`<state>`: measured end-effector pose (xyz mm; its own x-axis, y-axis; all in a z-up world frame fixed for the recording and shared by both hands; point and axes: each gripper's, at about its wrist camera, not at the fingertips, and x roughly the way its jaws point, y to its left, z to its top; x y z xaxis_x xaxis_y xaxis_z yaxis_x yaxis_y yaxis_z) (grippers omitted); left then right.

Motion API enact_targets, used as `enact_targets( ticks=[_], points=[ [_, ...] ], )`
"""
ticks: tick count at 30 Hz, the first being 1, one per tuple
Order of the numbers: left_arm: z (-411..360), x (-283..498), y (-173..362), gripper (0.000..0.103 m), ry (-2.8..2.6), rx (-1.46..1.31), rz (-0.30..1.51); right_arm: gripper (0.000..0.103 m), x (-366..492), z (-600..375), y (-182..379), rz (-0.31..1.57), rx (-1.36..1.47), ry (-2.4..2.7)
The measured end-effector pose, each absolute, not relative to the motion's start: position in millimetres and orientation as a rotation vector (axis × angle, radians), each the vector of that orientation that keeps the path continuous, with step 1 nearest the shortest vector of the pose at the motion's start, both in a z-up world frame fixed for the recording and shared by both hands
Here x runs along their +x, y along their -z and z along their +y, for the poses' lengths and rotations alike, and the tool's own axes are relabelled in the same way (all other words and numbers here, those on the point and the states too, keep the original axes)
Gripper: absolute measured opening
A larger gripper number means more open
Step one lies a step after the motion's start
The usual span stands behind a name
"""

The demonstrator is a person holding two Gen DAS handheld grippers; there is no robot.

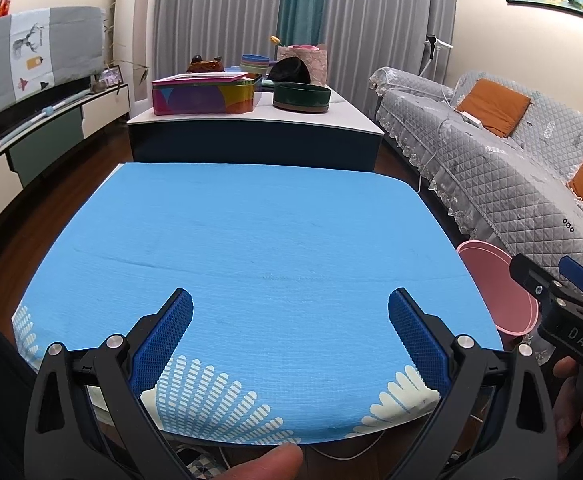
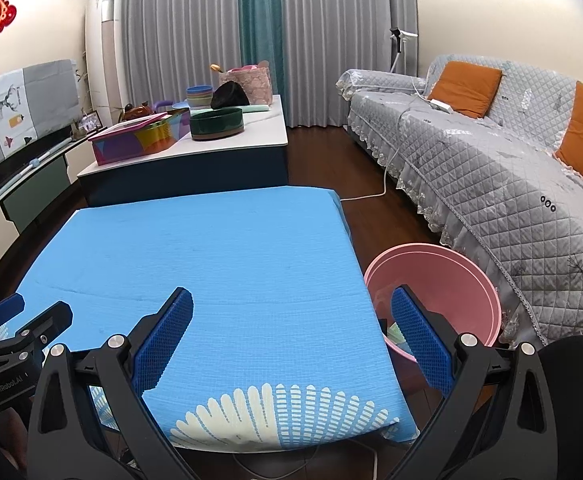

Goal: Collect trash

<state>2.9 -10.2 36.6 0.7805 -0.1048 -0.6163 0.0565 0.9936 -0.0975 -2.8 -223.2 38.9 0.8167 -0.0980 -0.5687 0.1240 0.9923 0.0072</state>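
While both grippers hover over the near edge of the blue tablecloth [image 1: 267,240], neither holds anything. Left gripper [image 1: 290,336]: jaws spread wide, blue pads empty, aimed down the middle of the cloth. Right gripper [image 2: 291,336]: same, jaws wide and empty, sitting over the table's right-hand near corner, one pad over the cloth, the other over the pink bin [image 2: 435,280].

No trash visible on the cloth in either view; surface looks bare apart from the white fan print near the front edge. Bin stands on the floor just beside the table's right edge, between table and the quilted grey sofa [image 2: 491,168]. Placement makes sense: short drop-off for the right side. Something pale and greenish lies at the bin's bottom, mostly hidden behind the right pad; can't tell what it is.

My read: table side is cleared or nearly so, and wide-open jaws fit a release or idle pose. The far coffee table [image 1: 251,120] carries boxes and bowls, not obvious rubbish.

A person's thumb [image 1: 267,462] shows below the left gripper.
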Motion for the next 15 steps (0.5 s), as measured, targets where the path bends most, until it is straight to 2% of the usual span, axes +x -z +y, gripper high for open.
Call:
enact_targets(
  ticks=[15],
  points=[
    [-16.7,3.8,-33.7,0.095,0.102,-0.071,0.680,0.098,-3.1,-225.1,-37.1,0.612,0.041,0.118]
  ],
)
